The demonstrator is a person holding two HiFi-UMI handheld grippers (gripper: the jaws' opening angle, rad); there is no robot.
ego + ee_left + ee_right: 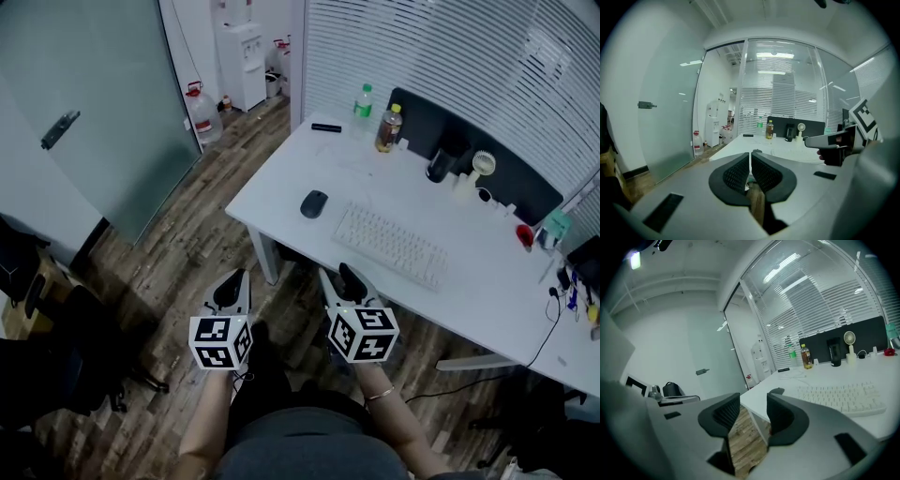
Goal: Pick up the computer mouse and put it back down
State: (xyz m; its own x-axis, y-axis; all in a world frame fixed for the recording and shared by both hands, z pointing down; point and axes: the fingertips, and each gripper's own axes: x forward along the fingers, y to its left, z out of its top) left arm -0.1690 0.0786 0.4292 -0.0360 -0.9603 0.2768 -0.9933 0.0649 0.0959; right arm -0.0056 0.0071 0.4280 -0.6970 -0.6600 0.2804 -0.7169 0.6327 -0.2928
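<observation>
White desk (281, 178) stands by a wall of blinds on a wooden floor (178, 253), and its right end is cut off by the edge of the head view. On it the computer mouse (314, 203) lies just left of the keyboard (389, 246), touched by nothing. In both gripper views the mouse is mostly hidden behind the jaws and only its top shows. The left gripper (232, 281) and the right gripper (345, 278) are held side by side in front of the person, over the floor and short of the desk's near edge. Both point toward the desk and slightly down. The left jaws are pressed almost together with nothing between them. The right jaws stand apart and empty.
</observation>
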